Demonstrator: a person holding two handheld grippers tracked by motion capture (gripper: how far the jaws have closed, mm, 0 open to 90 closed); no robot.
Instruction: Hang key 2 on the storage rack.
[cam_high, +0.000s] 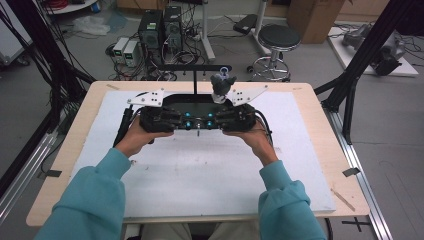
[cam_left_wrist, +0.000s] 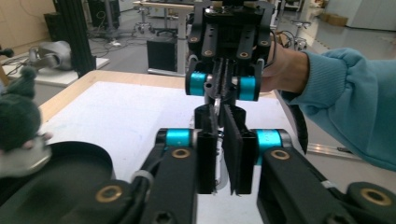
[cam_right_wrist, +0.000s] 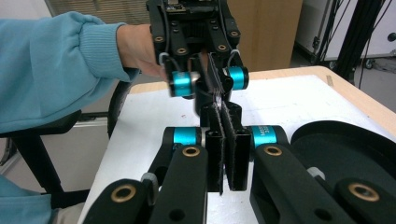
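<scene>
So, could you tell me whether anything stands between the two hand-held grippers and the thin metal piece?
Nothing visible does. The left hand-held gripper and right hand-held gripper meet tip to tip, and both appear shut directly on the thin metal piece.

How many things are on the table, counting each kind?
Black two-jaw grippers held by the person: 2, left gripper and right gripper
Black round tray: 1
Small grey plush toy: 1
Small silvery metal piece between the jaws: 1
Total: 5
</scene>
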